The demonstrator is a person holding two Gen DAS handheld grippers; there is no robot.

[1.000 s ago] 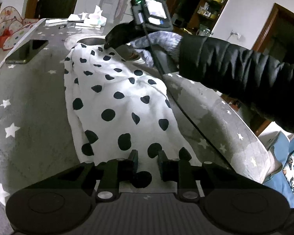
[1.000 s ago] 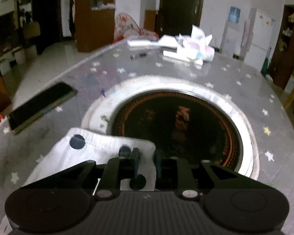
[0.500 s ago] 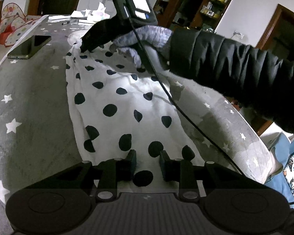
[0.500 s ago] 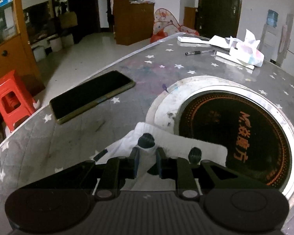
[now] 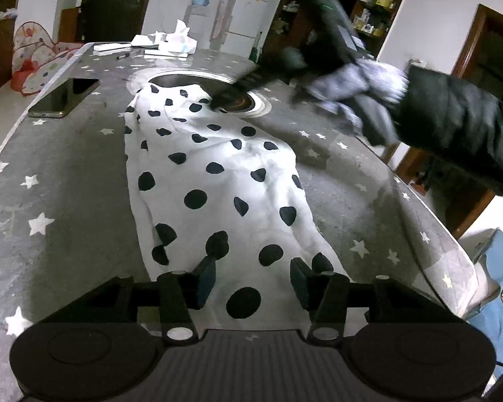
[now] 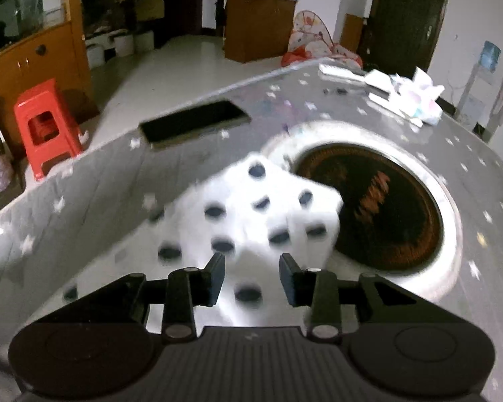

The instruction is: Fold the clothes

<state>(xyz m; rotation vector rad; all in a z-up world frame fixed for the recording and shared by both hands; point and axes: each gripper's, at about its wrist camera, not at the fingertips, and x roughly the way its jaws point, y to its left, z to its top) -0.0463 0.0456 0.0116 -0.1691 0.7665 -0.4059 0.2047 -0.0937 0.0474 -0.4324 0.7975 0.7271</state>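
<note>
the white cloth with black dots [image 5: 218, 181] lies in a long, soft, rumpled strip on the grey star-printed table cover [image 5: 67, 174], its far end lapping the round metal-rimmed cooker plate [image 6: 379, 207]. the left gripper [image 5: 249, 278] and right gripper [image 6: 251, 276] have both just been opening and stand apart over the cloth, not pinching it. a dark phone [image 5: 63, 97] lies near the table's edge.

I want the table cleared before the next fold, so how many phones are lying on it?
1. A dark phone lies flat near the table's left edge, left of the polka-dot garment; the right wrist view shows the same phone. Others may be hidden outside both views.
</note>
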